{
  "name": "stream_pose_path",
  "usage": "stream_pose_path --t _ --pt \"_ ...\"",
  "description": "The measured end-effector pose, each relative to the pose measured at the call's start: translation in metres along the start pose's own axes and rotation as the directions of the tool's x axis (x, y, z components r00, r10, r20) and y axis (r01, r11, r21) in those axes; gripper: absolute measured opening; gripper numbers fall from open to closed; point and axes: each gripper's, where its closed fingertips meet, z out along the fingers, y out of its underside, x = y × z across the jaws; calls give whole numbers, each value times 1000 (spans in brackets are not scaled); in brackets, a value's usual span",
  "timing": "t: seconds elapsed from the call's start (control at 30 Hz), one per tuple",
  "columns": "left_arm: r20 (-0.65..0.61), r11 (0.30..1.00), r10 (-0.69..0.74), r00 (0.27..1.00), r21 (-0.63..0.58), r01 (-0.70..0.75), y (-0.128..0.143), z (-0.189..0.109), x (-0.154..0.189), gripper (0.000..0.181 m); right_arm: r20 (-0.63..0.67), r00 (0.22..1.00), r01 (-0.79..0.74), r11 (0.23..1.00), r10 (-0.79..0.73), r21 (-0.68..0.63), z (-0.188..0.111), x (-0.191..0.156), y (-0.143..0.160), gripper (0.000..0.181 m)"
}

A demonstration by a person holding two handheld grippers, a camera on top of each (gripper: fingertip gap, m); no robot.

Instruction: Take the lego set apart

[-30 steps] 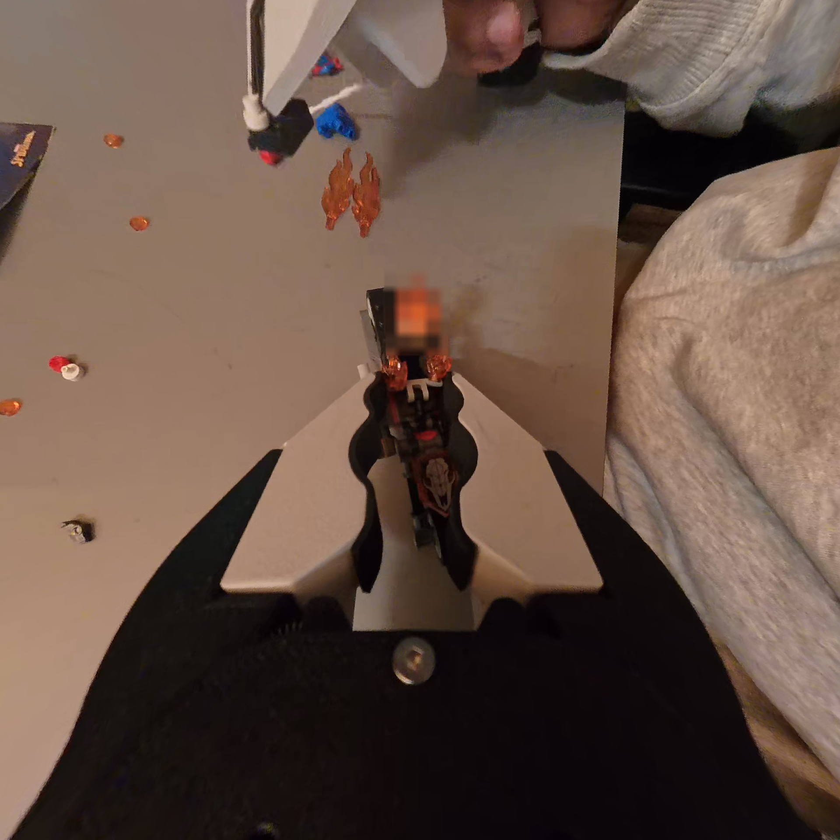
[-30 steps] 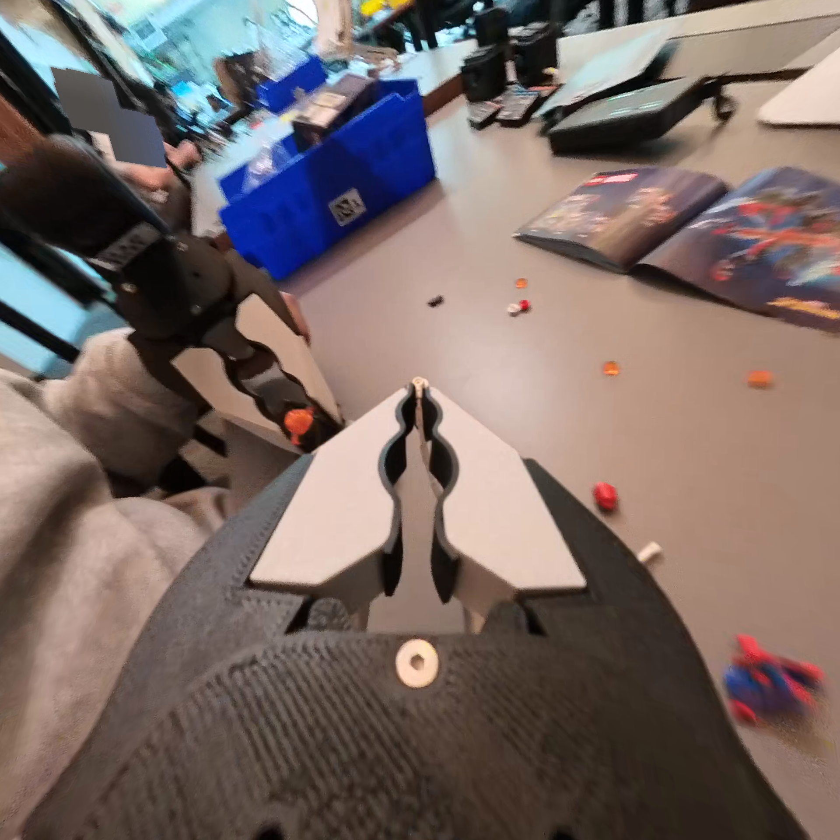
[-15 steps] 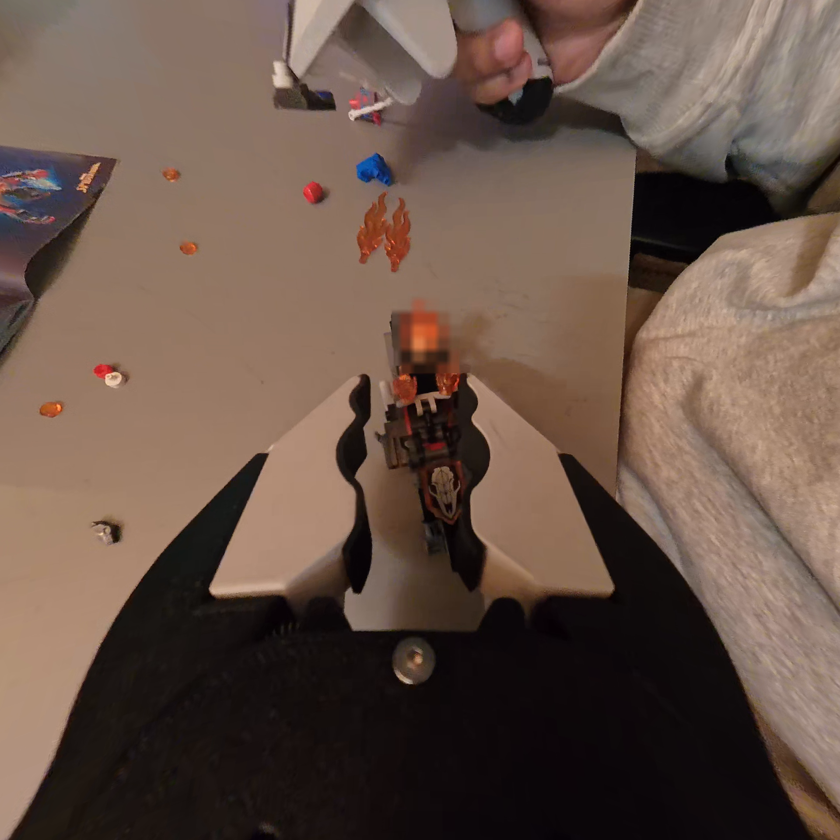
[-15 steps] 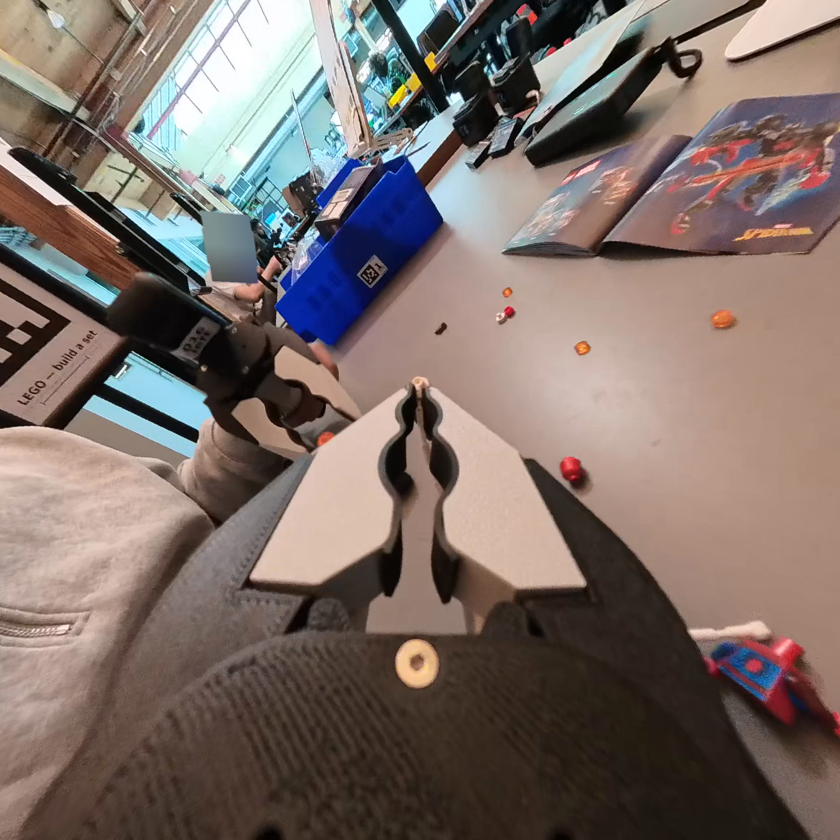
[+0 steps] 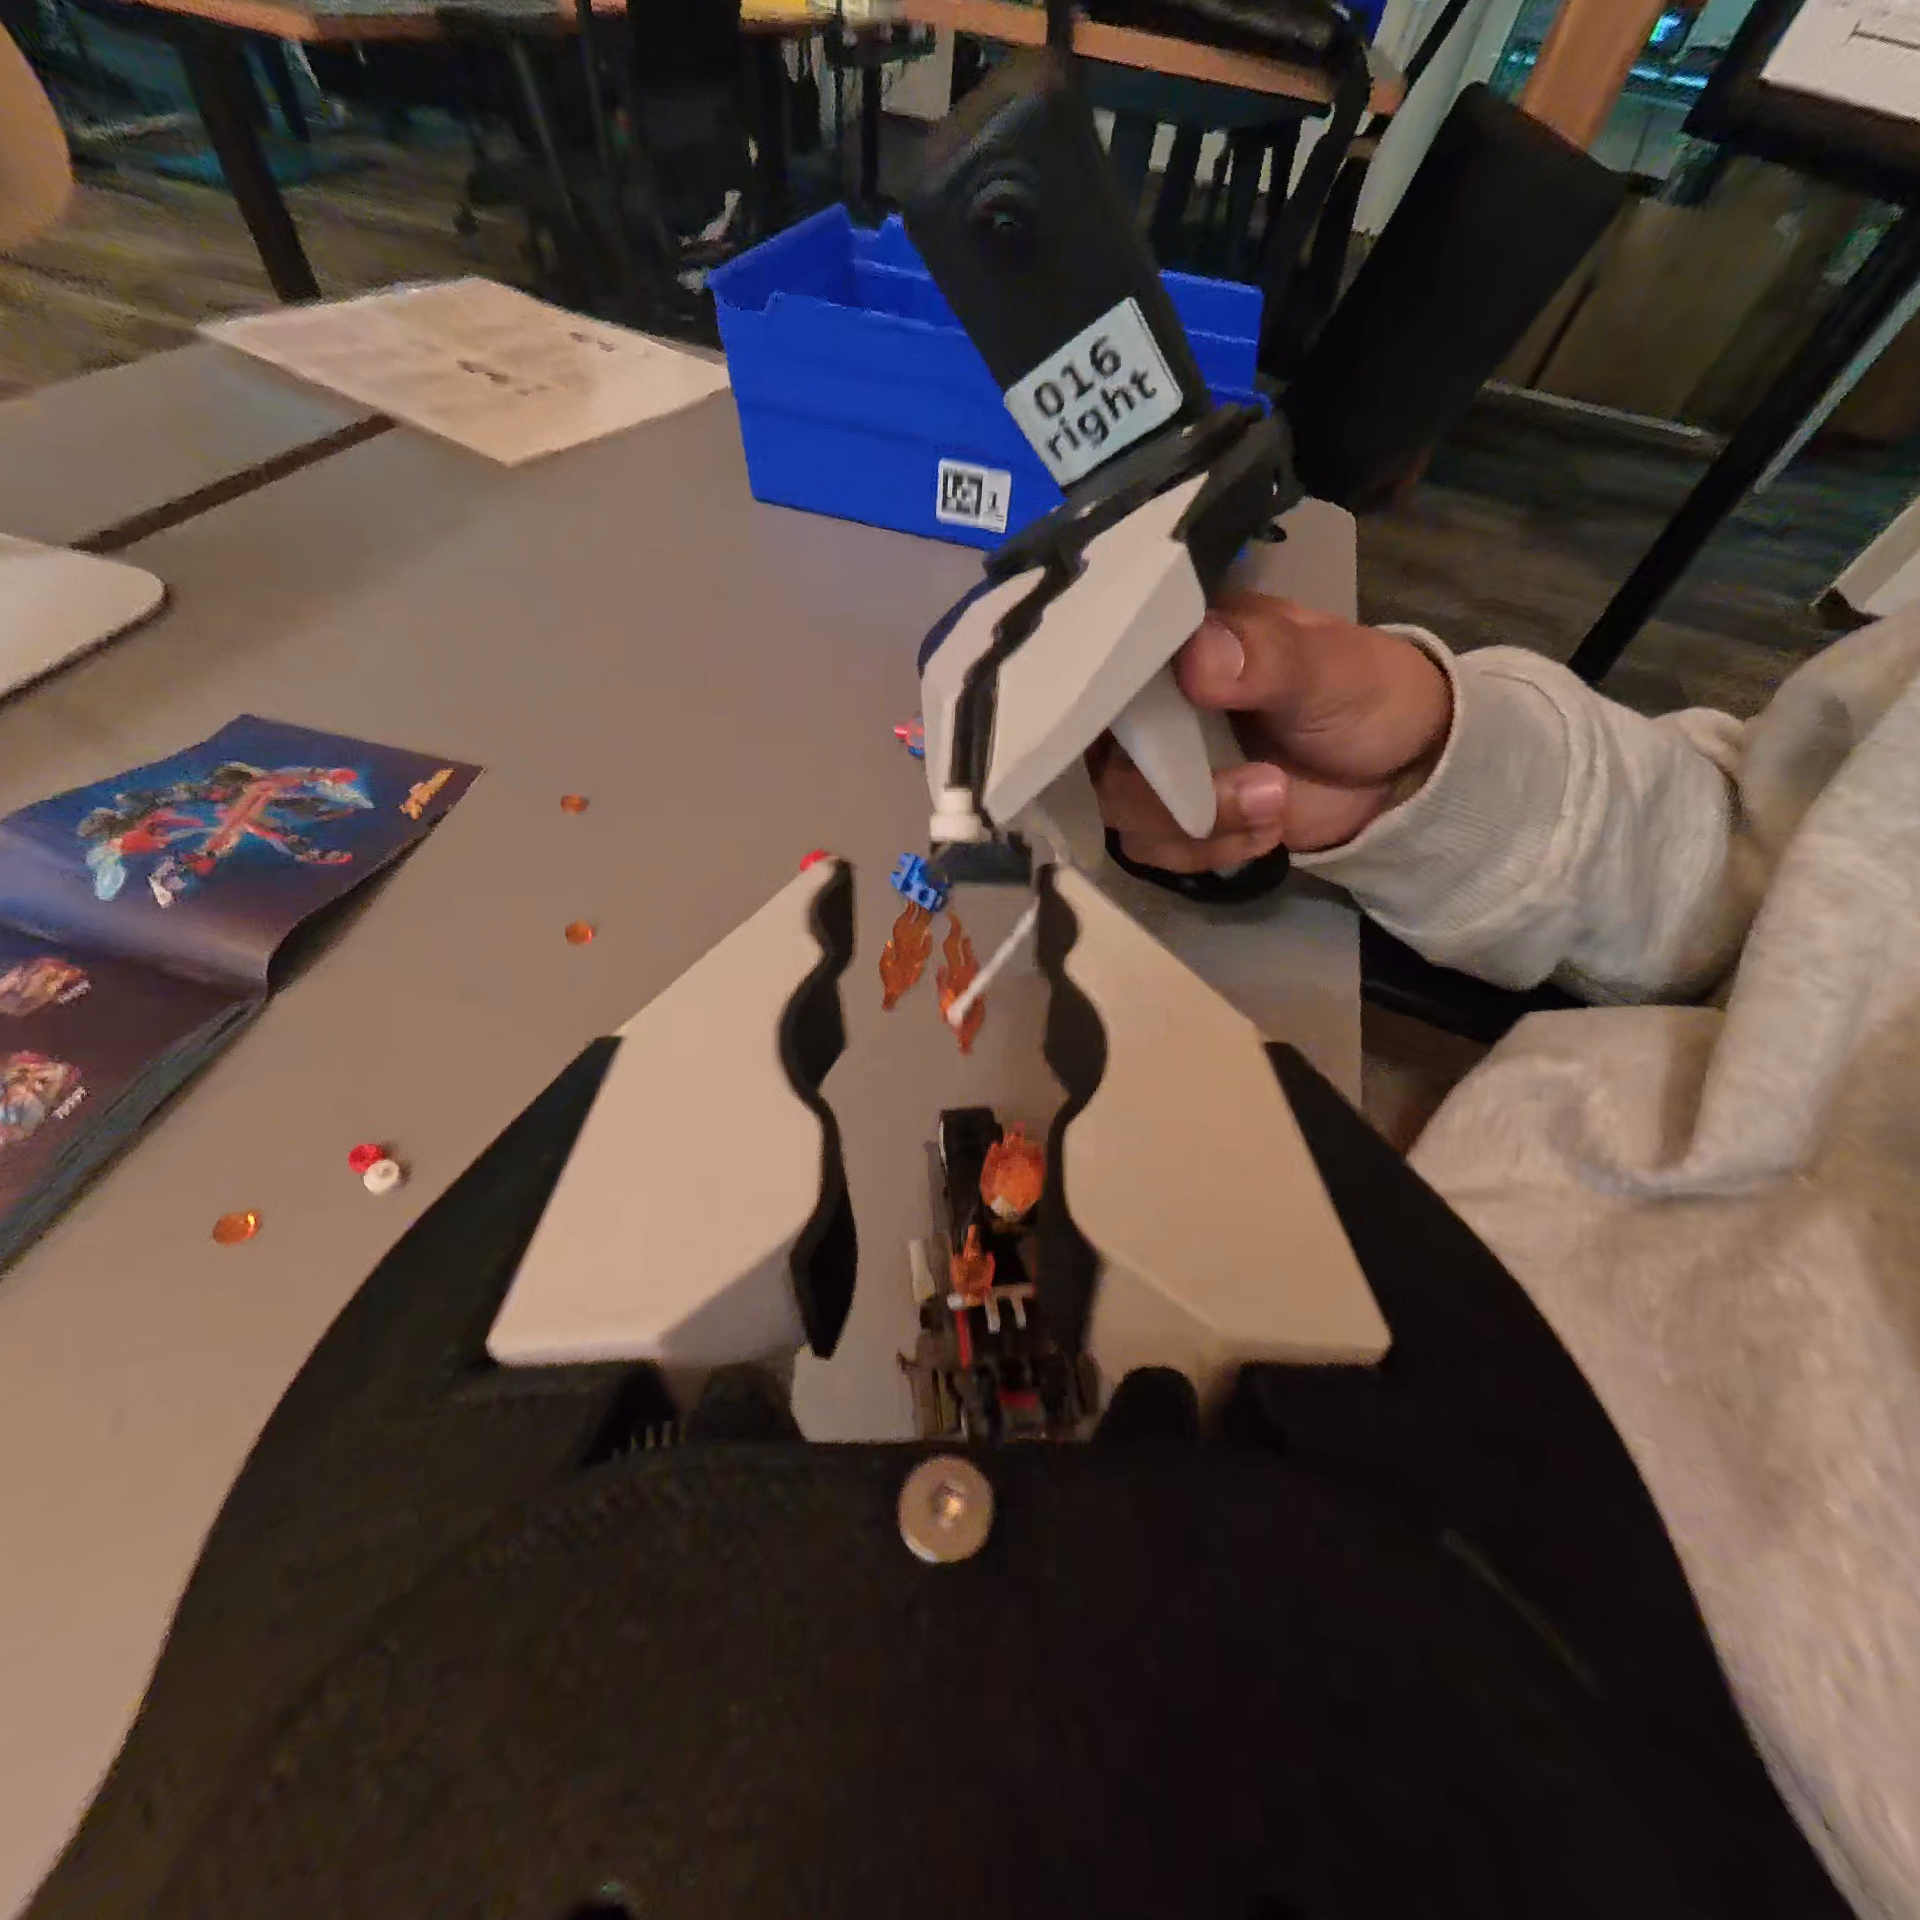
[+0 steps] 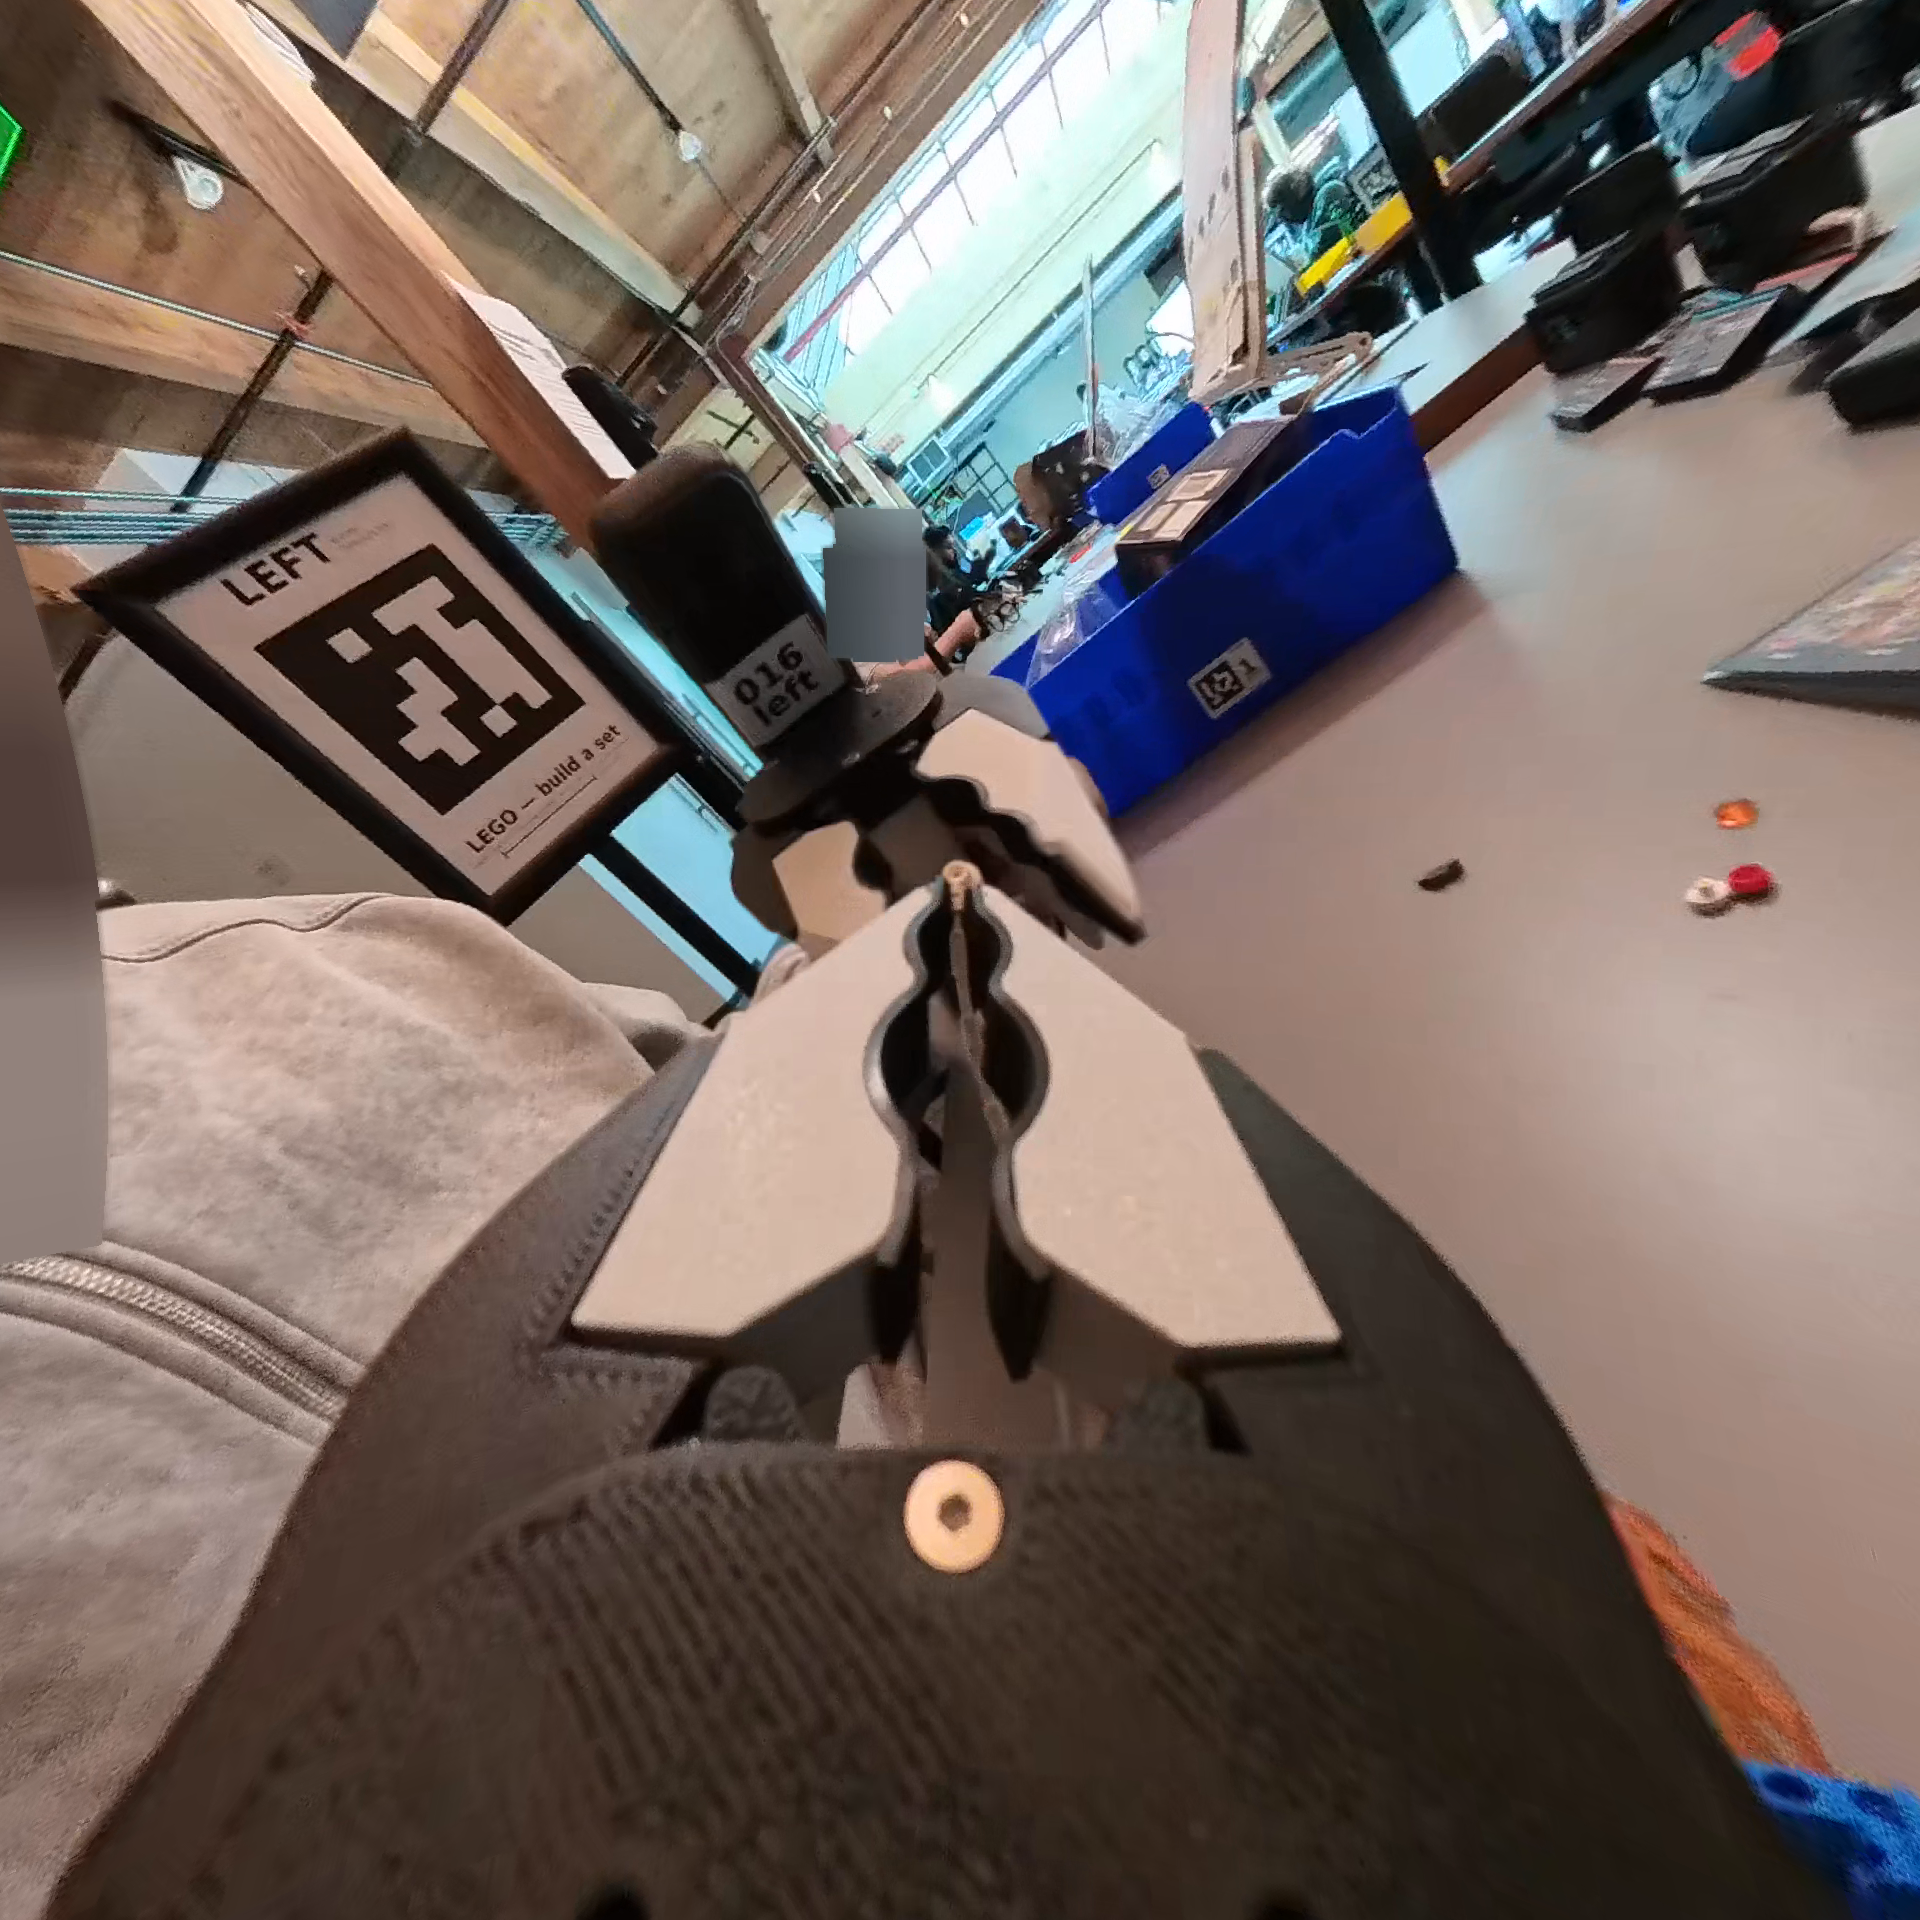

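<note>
Your left gripper (image 5: 940,904) is spread wide, its fingers well apart. The black lego model (image 5: 987,1288) with orange flame parts sits low in the gap, near the centre of the left wrist view, close against the inner edge of the finger on the right of the frame; whether that finger touches it, you cannot tell, and the other finger is clear of it.

Your right gripper (image 5: 961,831) shows in the upper middle of that view, held in your right hand (image 5: 1309,727), tips pointing down. It is clenched on a small white piece (image 5: 953,821) with a thin string running up between the fingers. In the right wrist view the same white piece (image 6: 958,883) sits pinched at the closed tips, centre frame.

Just below the right gripper's tips lie a small blue piece (image 5: 918,881), two loose orange flames (image 5: 925,961) and a white stick (image 5: 995,964) on the grey table (image 5: 520,644). An open booklet (image 5: 177,914) lies at the left edge, with orange studs (image 5: 235,1227) and a red and white pair of studs (image 5: 374,1166) scattered beside it. A blue bin (image 5: 862,416) stands at the upper middle.
</note>
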Motion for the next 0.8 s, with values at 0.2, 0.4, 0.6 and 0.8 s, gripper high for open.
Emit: stream_pose_path --t 0.2,0.4,0.6,0.8 --pt "-27 990 -9 1000 138 13 -15 -4 9 15 16 1000 -5 1000 5 28 0 -4 -4 0" --pt "-112 957 -232 966 152 248 -12 4 0 15 -65 996 58 998 -56 40 -5 13 -6 0" --pt "-143 914 -374 916 112 391 -6 6 -5 15 -332 854 374 917 -399 -139 -10 28 -4 0" --pt "-169 889 -428 888 95 447 1 -2 -4 14 -568 633 502 838 -526 -215 -57 43 -36 0"
